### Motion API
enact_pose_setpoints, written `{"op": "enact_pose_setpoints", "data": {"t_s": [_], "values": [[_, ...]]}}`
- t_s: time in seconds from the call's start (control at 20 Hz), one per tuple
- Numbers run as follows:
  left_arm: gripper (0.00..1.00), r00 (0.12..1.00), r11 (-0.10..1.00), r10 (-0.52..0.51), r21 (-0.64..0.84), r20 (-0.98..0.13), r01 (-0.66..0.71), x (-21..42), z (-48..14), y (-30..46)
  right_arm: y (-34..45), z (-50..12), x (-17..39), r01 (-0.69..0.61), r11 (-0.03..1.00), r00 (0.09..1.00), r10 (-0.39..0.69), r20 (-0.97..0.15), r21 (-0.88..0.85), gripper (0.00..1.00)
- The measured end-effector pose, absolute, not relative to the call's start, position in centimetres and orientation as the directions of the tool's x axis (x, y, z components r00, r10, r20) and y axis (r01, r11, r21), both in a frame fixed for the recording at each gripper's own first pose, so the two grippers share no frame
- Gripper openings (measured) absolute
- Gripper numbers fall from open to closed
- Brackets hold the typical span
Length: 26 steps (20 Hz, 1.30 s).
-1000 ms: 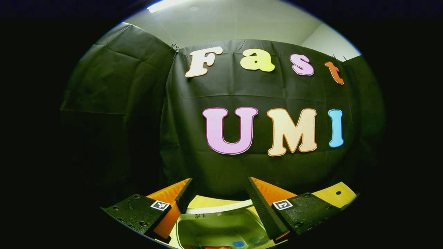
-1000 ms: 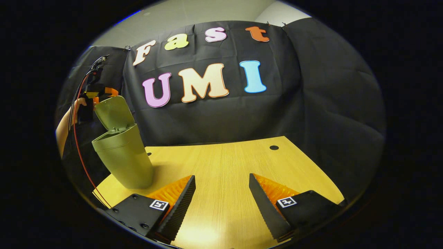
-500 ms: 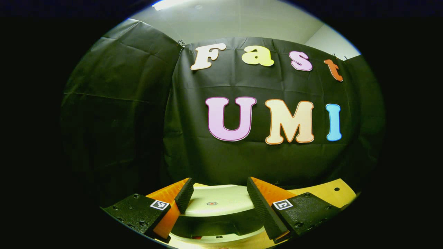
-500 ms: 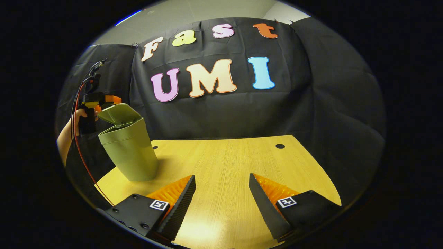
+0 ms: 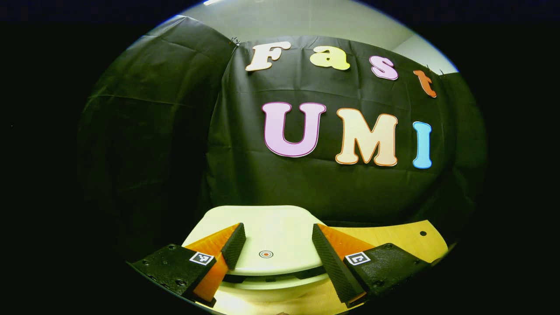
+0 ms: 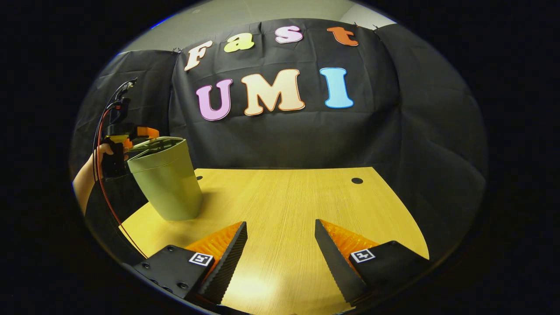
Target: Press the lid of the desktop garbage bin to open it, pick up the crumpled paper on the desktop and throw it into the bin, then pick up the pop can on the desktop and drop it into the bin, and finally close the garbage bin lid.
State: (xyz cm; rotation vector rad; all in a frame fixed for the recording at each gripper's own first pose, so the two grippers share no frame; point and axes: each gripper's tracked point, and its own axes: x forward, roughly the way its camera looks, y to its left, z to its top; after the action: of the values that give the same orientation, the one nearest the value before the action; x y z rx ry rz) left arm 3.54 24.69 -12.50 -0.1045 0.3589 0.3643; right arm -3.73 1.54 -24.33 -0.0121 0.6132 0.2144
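Note:
The green bin (image 6: 168,183) stands at the table's left end in the right gripper view, its lid (image 6: 153,141) nearly flat with a thin gap over the rim. In the left gripper view the lid (image 5: 267,238) lies just under my left gripper (image 5: 274,238), which is open, its fingers resting on or just above the lid top. The right gripper view shows that left gripper (image 6: 133,133) over the lid's far edge, held by a hand (image 6: 105,151). My right gripper (image 6: 280,238) is open above bare table, holding nothing.
The wooden table (image 6: 284,197) stretches from the bin to the right, with small round holes (image 6: 357,180) near its back edge. The black cloth wall (image 6: 284,135) closes the back and sides. A red cable (image 6: 103,183) hangs from the left gripper.
The bin lid has swung down from upright to almost shut, with my left gripper following it down. The right gripper stayed open and drifted slightly.

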Motion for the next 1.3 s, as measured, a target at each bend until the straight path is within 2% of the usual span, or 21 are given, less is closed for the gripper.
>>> {"op": "enact_pose_setpoints", "data": {"t_s": [0.15, 0.2, 0.3, 0.35, 0.4, 0.45, 0.8, 1.05, 1.3], "values": [[0.92, 0.869, 0.932, 0.315, -0.051, -0.381, -0.36, 3.0, -13.7, 24.4, 1.9, -24.2, -3.8, -0.214, 0.976, 0.794, 0.203, -0.574, 0.049, 0.98], [0.9, 0.85, 0.926, 0.316, -0.059, -0.421, -0.374, 2.4, -14.8, 24.5, 2.1, -24.3, -3.6, -0.217, 0.975, 0.793, 0.208, -0.573, 0.054, 0.98], [0.88, 0.857, 0.934, 0.324, -0.007, -0.401, -0.357, 2.7, -14.7, 24.5, 2.8, -24.3, -3.6, -0.221, 0.973, 0.79, 0.221, -0.572, 0.07, 0.98], [0.83, 0.837, 0.939, 0.323, 0.037, -0.442, -0.342, 2.3, -15.3, 24.1, 3.1, -24.4, -3.6, -0.223, 0.972, 0.788, 0.225, -0.572, 0.075, 0.98], [0.82, 0.846, 0.94, 0.332, 0.072, -0.417, -0.333, 2.3, -15.1, 24.0, 3.6, -24.7, -3.6, -0.227, 0.971, 0.785, 0.231, -0.575, 0.079, 0.98], [0.85, 0.844, 0.939, 0.338, 0.09, -0.416, -0.332, 2.1, -15.2, 24.2, 4.0, -24.9, -3.7, -0.233, 0.969, 0.78, 0.237, -0.579, 0.082, 0.98], [0.83, 0.893, 0.95, 0.304, 0.045, -0.331, -0.308, 2.0, -15.0, 24.0, 6.2, -25.5, -4.9, -0.263, 0.96, 0.763, 0.271, -0.587, 0.101, 0.98], [0.82, 0.91, 0.96, 0.268, 0.005, -0.317, -0.281, 2.4, -14.1, 24.0, 6.2, -21.8, -3.4, -0.263, 0.962, 0.818, 0.265, -0.51, 0.078, 0.98], [0.92, 0.962, 0.975, 0.22, -0.005, -0.163, -0.224, 1.3, -8.0, 20.5, 5.4, -16.0, -2.0, -0.218, 0.973, 0.9, 0.229, -0.37, 0.073, 0.98]]}}
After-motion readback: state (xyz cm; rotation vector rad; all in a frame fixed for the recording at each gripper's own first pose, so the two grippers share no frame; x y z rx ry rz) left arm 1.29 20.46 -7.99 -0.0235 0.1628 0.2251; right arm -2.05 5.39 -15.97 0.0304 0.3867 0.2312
